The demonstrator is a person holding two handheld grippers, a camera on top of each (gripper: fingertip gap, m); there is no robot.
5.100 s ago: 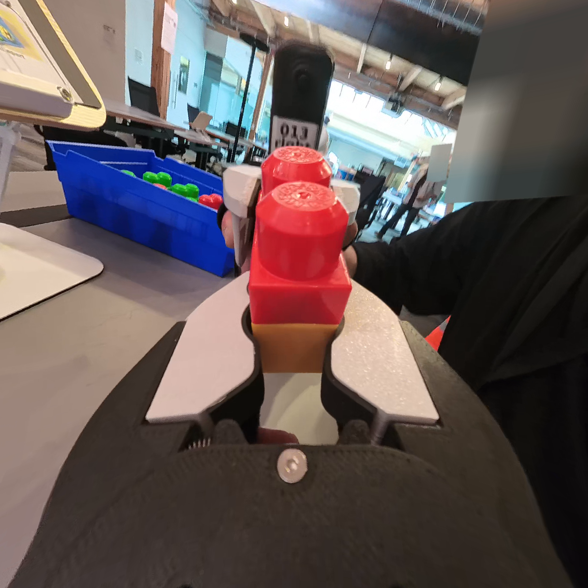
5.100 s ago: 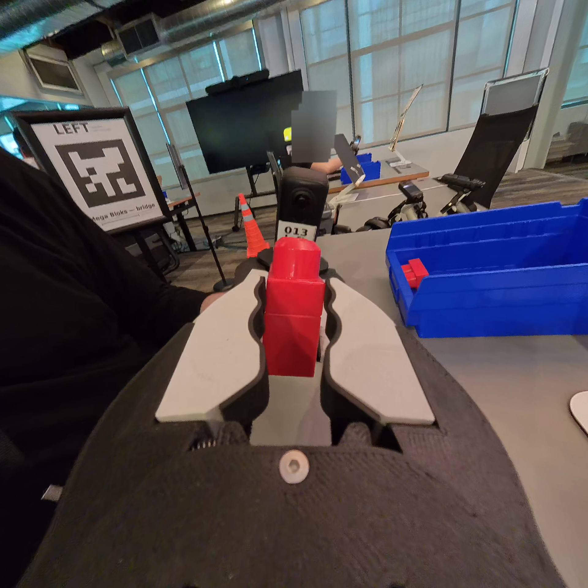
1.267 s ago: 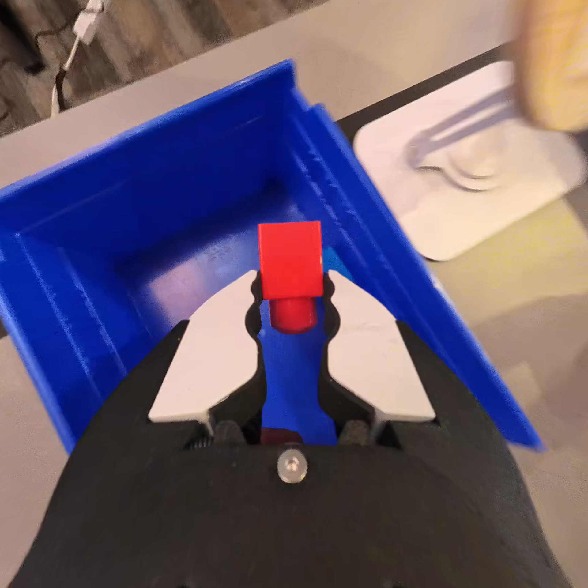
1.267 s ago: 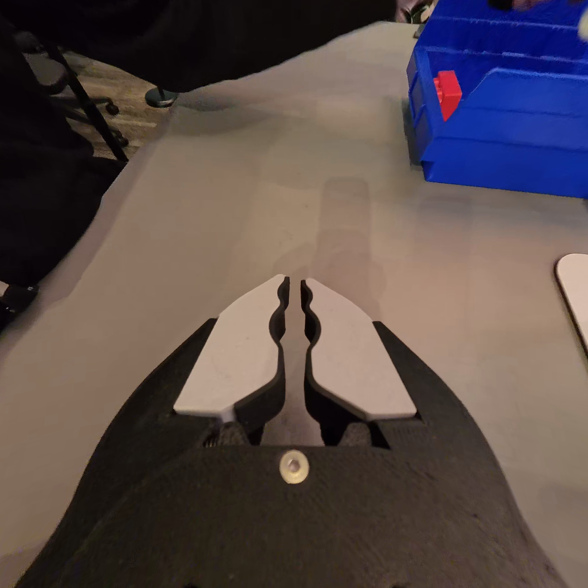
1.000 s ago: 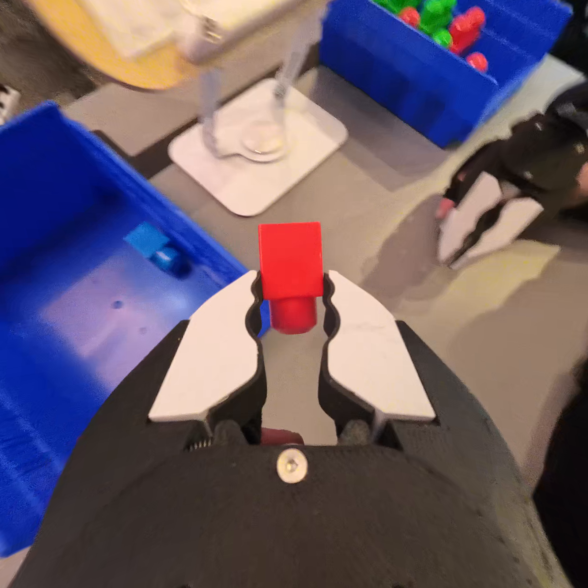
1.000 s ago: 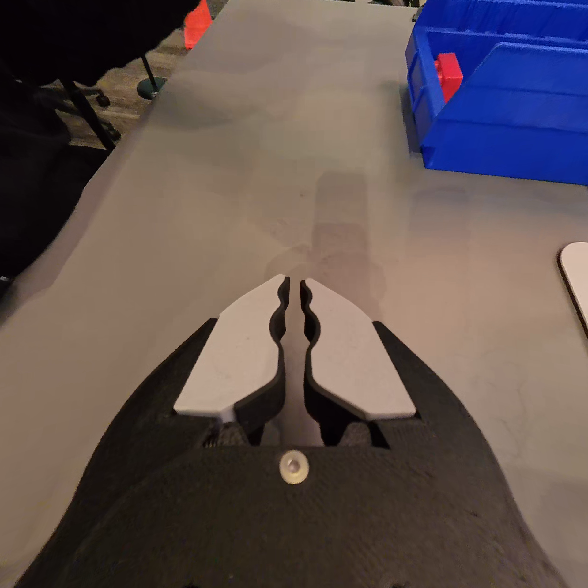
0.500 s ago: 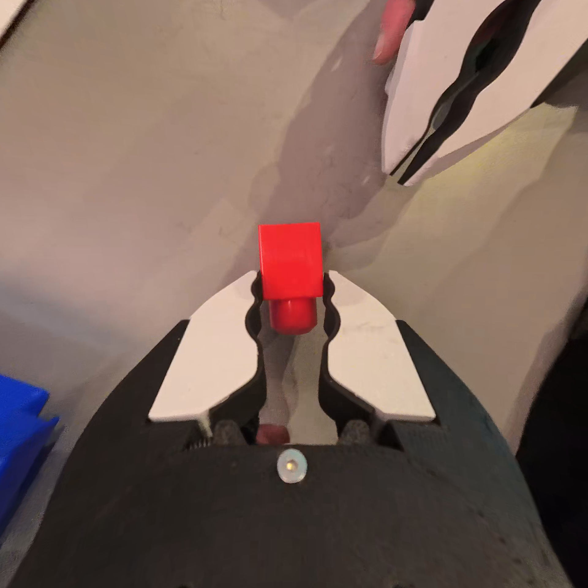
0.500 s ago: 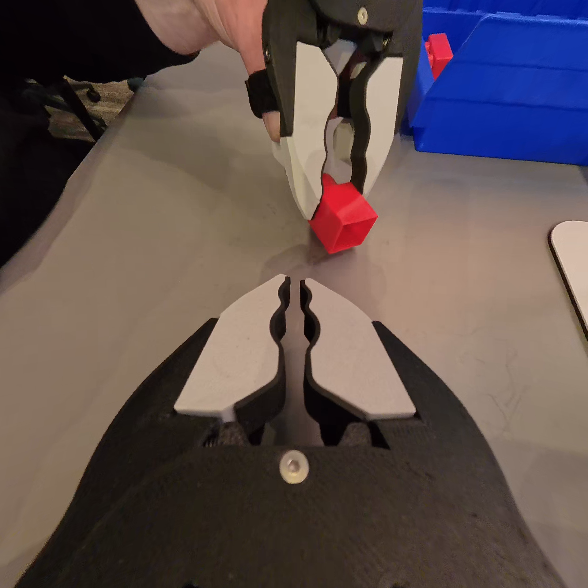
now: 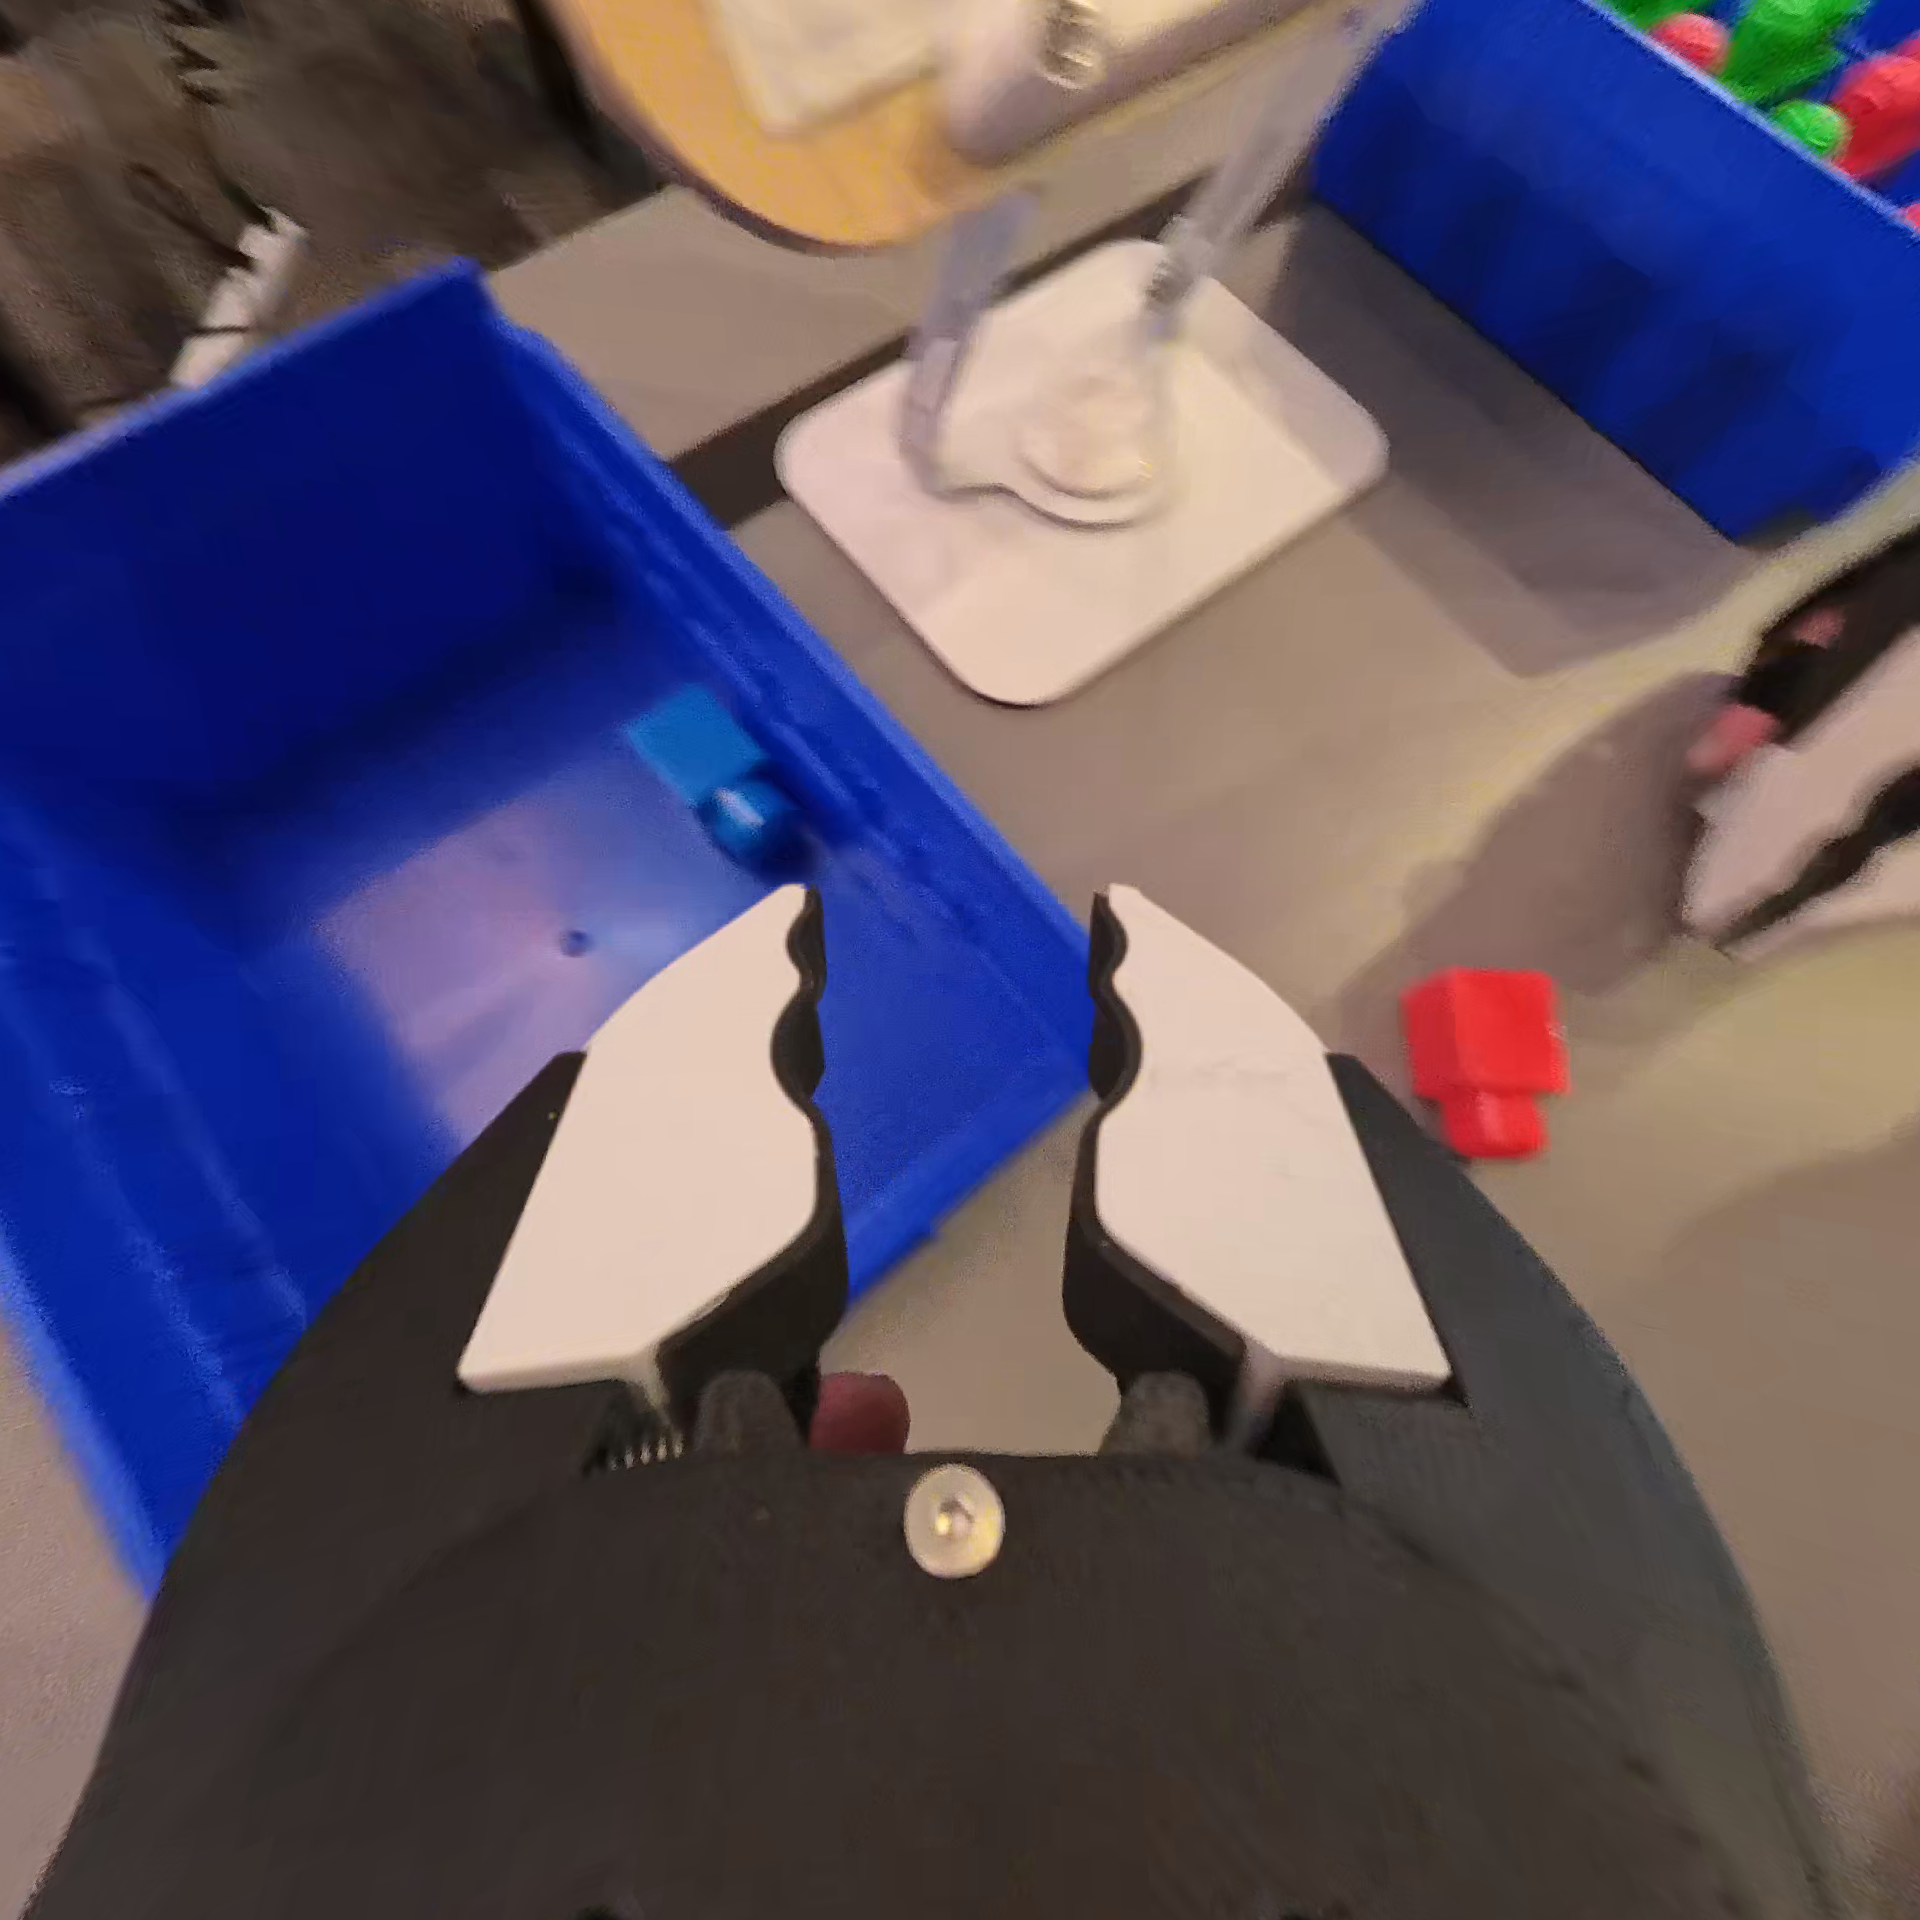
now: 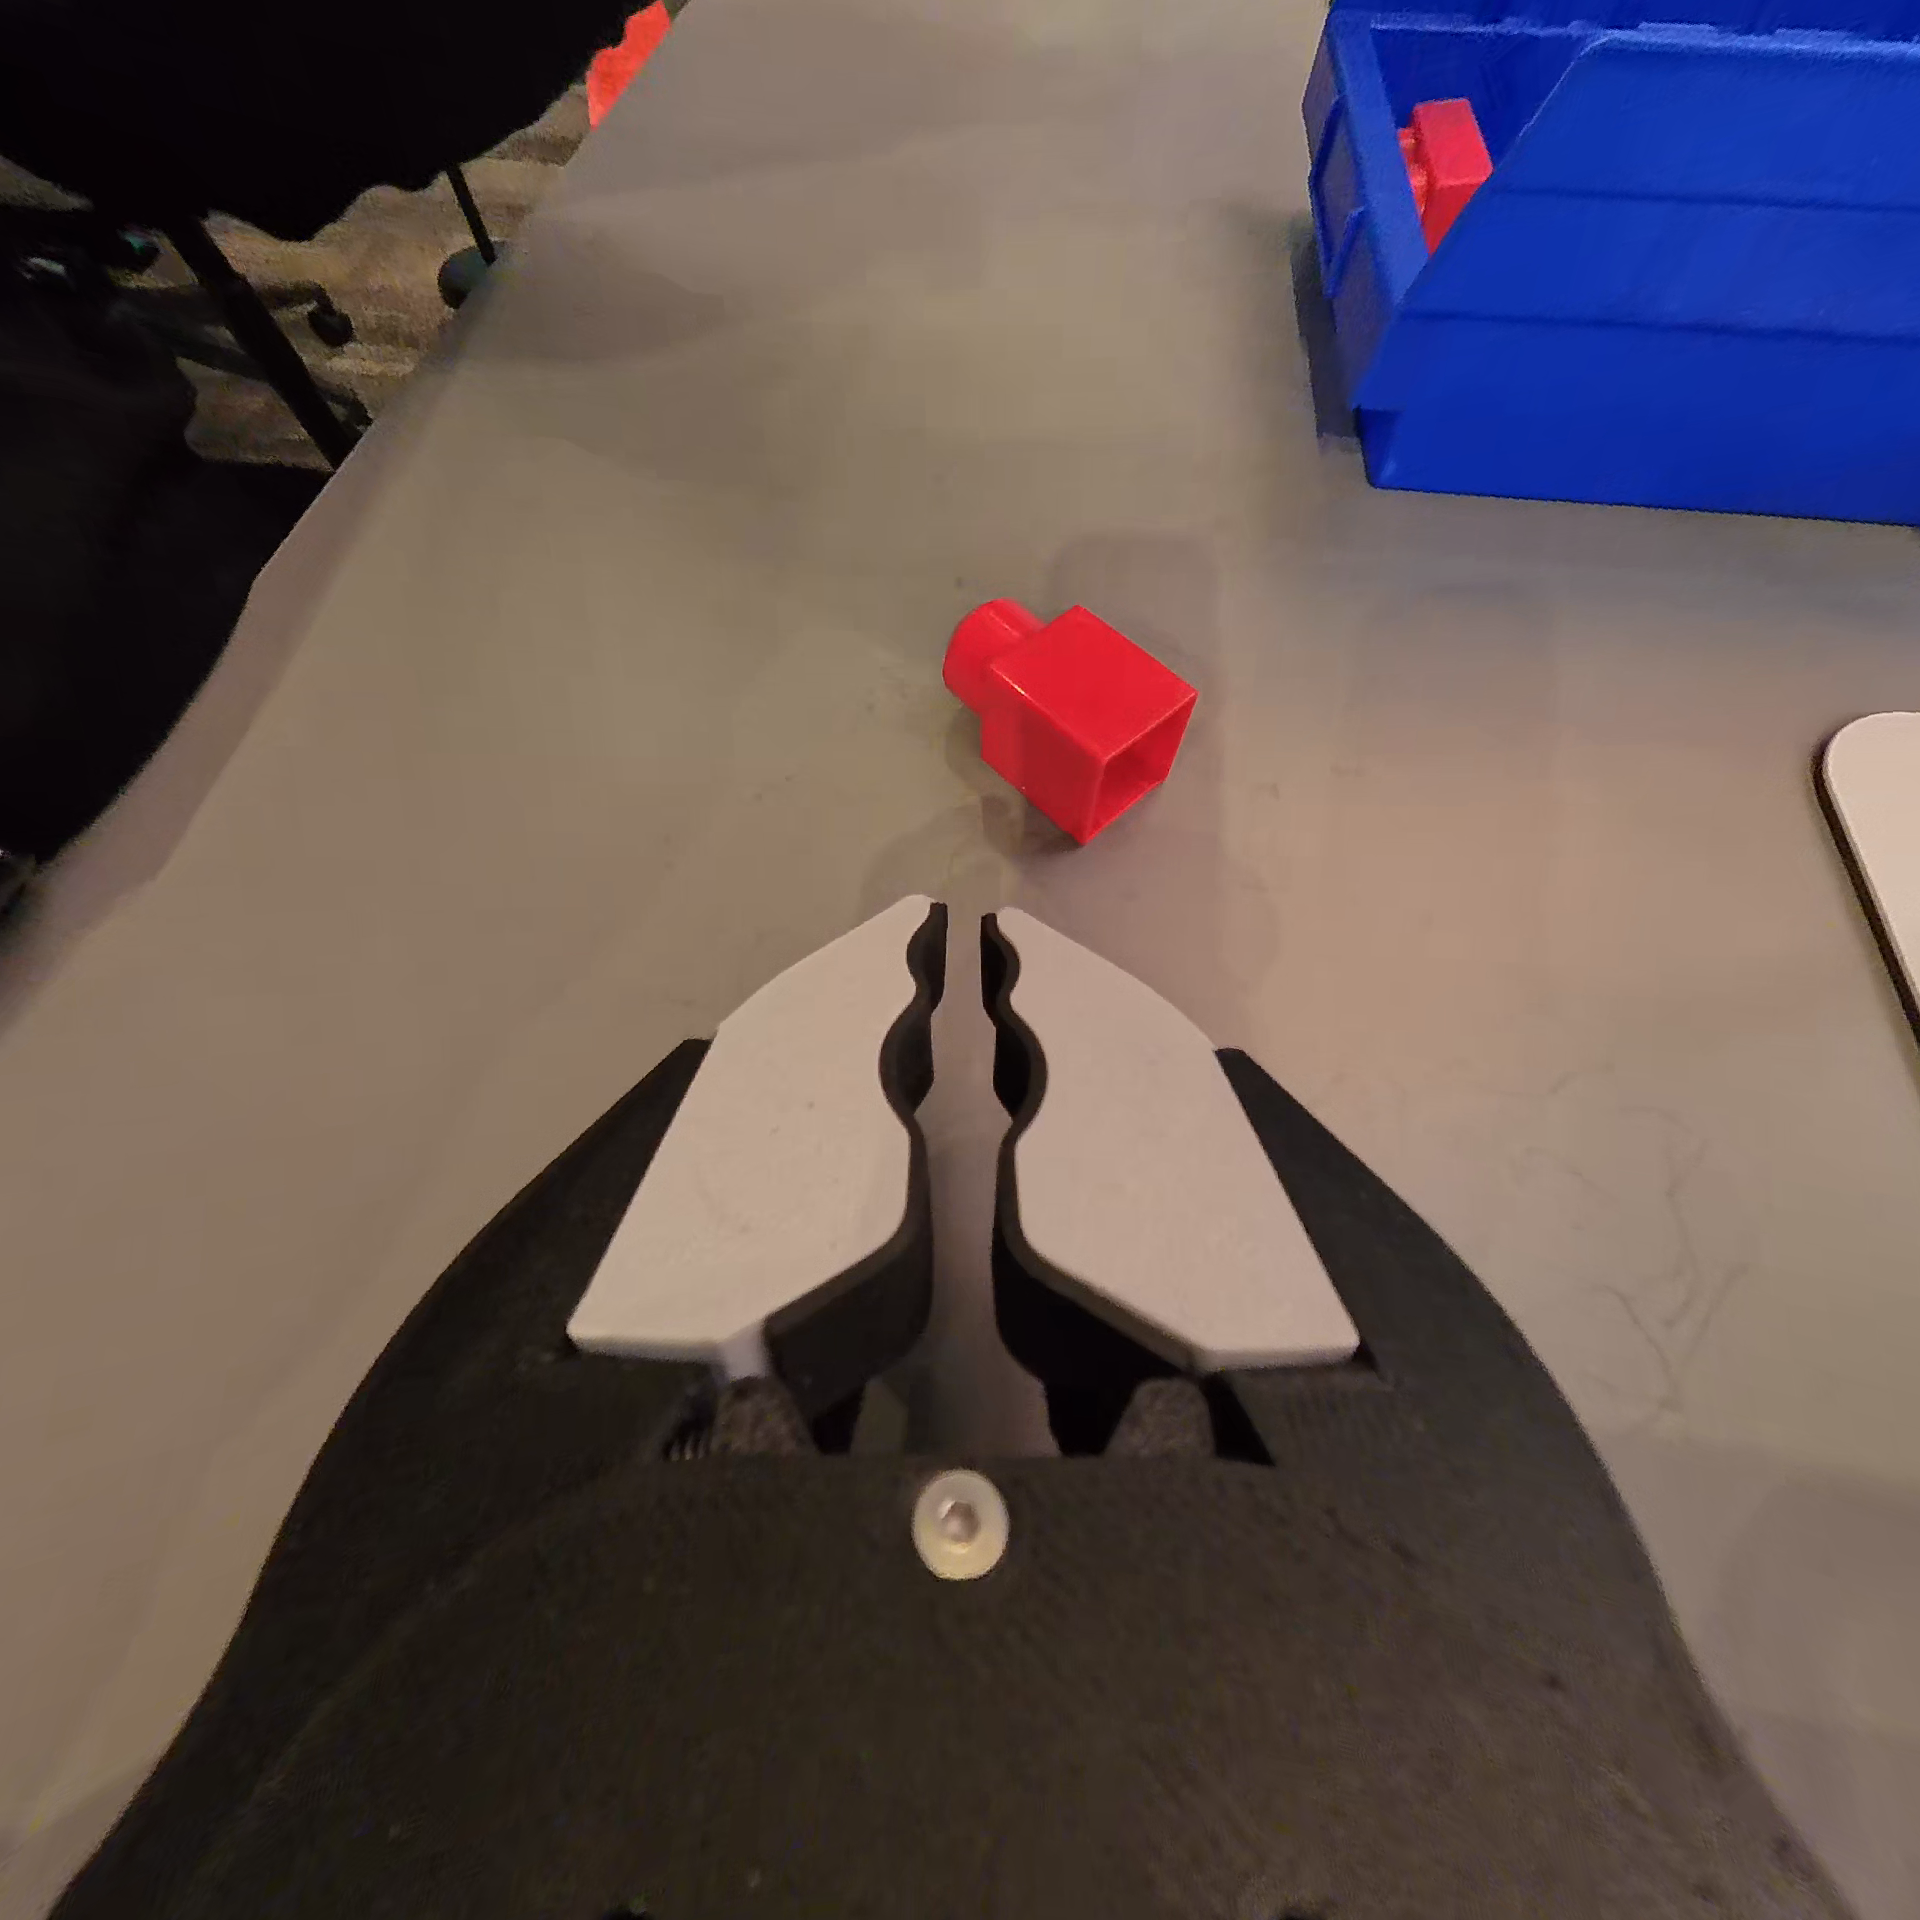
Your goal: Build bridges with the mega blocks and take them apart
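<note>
A glossy red plastic single-stud block (image 10: 1070,717) is seen lying on its side on the smooth grey table (image 10: 727,436), at twelve o'clock of the right gripper (image 10: 964,914), whose wavy-edged fingers are nearly together on nothing. The left gripper (image 9: 951,904) is held with fingers apart, bare.

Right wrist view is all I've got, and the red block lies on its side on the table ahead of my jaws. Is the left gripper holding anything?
Observer: No. The left gripper has its jaws wide apart with nothing between them, above a blue bin.
Operator: What's in that bin?
Observer: One blue block lying against its wall.
Operator: Any more blocks nearby?
Observer: A second blue bin past the white stand base holds green and red blocks.
</note>
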